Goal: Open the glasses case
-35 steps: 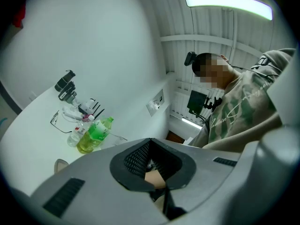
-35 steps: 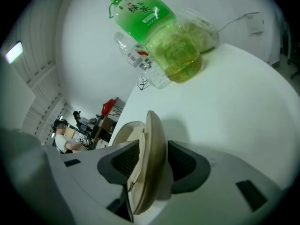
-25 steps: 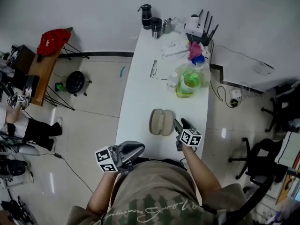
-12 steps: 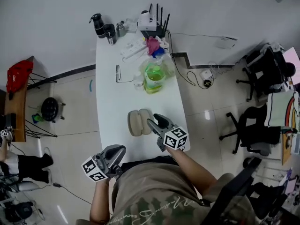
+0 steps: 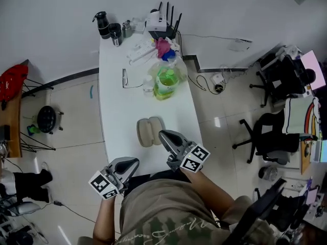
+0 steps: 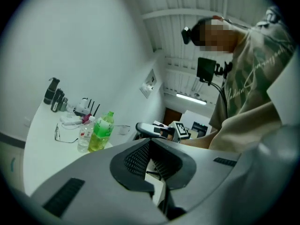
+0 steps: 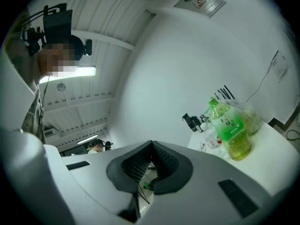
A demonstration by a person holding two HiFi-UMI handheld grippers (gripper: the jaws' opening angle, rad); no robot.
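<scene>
The beige glasses case [image 5: 148,131] lies open on the white table [image 5: 118,114], its two halves side by side. My right gripper [image 5: 163,135] hangs just right of the case and apart from it. Its jaws have just been closing and now stand shut with nothing between them, as the right gripper view also shows [image 7: 150,146]. My left gripper [image 5: 134,162] is at the table's near edge, left of the case, shut and empty [image 6: 151,144]. Neither gripper view shows the case.
Further along the table are a green bottle [image 5: 166,80], a small clear bottle [image 5: 148,87], spectacles [image 5: 125,78], a power strip [image 5: 140,52], a router [image 5: 158,20] and a black flask [image 5: 103,24]. Office chairs [image 5: 265,137] stand to the right.
My right gripper has risen from beside the case and its jaws have gone from apart to shut. The left gripper has hardly moved. The case still lies open.
</scene>
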